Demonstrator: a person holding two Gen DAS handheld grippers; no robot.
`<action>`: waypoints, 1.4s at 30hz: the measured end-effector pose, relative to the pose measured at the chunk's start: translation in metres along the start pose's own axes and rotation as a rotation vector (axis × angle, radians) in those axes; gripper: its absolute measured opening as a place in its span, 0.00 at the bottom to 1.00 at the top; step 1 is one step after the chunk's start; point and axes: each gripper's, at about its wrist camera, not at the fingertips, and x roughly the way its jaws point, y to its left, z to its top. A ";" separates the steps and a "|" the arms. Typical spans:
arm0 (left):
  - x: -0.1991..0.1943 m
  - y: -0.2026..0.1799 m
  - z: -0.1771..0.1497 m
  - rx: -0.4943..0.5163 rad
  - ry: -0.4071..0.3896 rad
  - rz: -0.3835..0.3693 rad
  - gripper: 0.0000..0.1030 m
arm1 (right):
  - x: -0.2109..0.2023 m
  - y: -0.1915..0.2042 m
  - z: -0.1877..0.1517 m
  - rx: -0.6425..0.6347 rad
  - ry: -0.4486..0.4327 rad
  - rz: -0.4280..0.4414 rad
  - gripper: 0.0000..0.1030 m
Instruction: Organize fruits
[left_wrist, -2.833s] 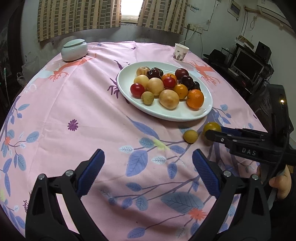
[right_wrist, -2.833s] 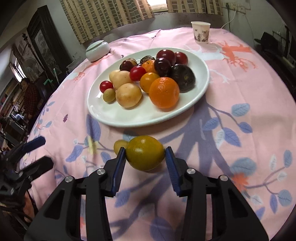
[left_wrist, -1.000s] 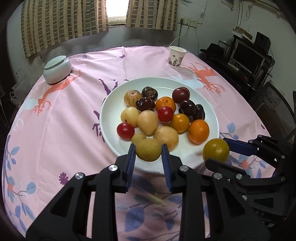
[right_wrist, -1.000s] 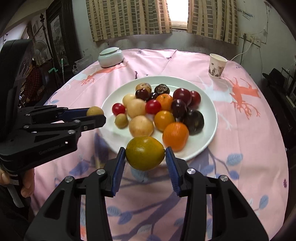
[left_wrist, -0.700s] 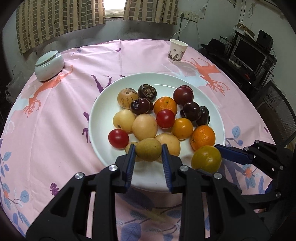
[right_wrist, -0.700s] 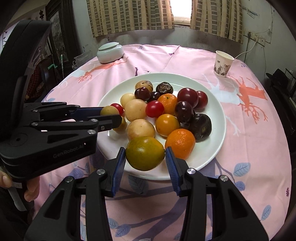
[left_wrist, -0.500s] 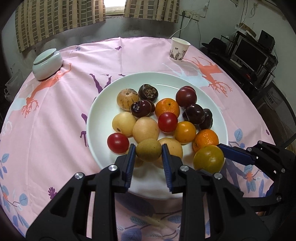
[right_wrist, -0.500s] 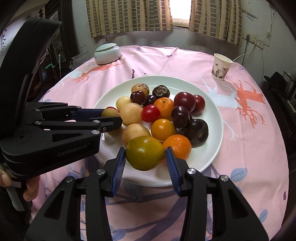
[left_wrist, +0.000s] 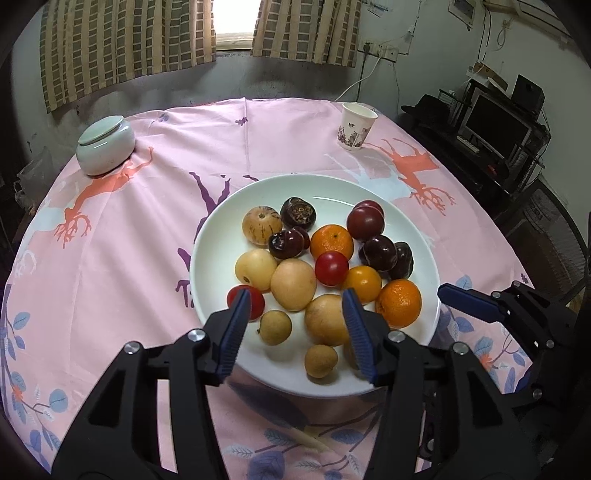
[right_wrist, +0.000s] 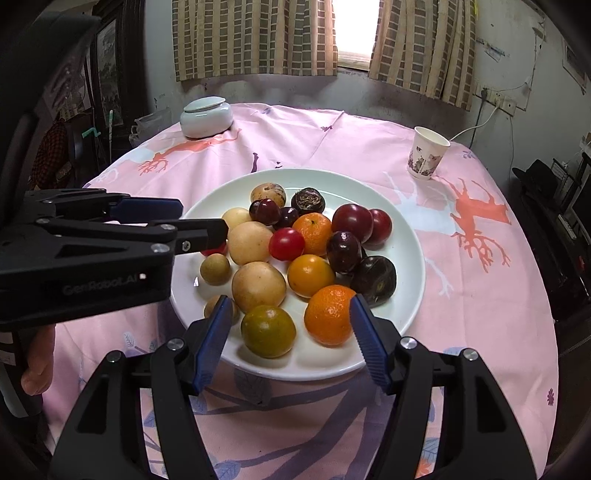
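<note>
Right wrist view: green-yellow fruit (right_wrist: 268, 330) on plate (right_wrist: 408, 299), loose between half-open right claw (right_wrist: 290, 341).

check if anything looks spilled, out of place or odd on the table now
Nothing stands out. All the fruit sits on the white plate, the paper cup stands upright, and the lidded jar is closed.

Both tools are matte black plastic with open triangular cut-outs in their arms and round silver screw heads at the joints. The left gripper (left_wrist: 293, 332) and right gripper (right_wrist: 286, 341) carry ribbed blue pads (right_wrist: 210, 341). Pale lettering "GenRobot.AI" marks the left one's side.
</note>
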 end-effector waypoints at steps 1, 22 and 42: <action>-0.004 -0.002 -0.001 0.003 -0.008 0.010 0.69 | -0.001 0.000 0.000 0.002 0.001 -0.003 0.64; -0.088 -0.026 -0.081 -0.036 -0.115 0.190 0.98 | -0.061 -0.011 -0.059 0.176 -0.007 -0.191 0.99; -0.097 -0.027 -0.090 -0.044 -0.110 0.206 0.98 | -0.068 -0.003 -0.069 0.163 0.021 -0.158 0.99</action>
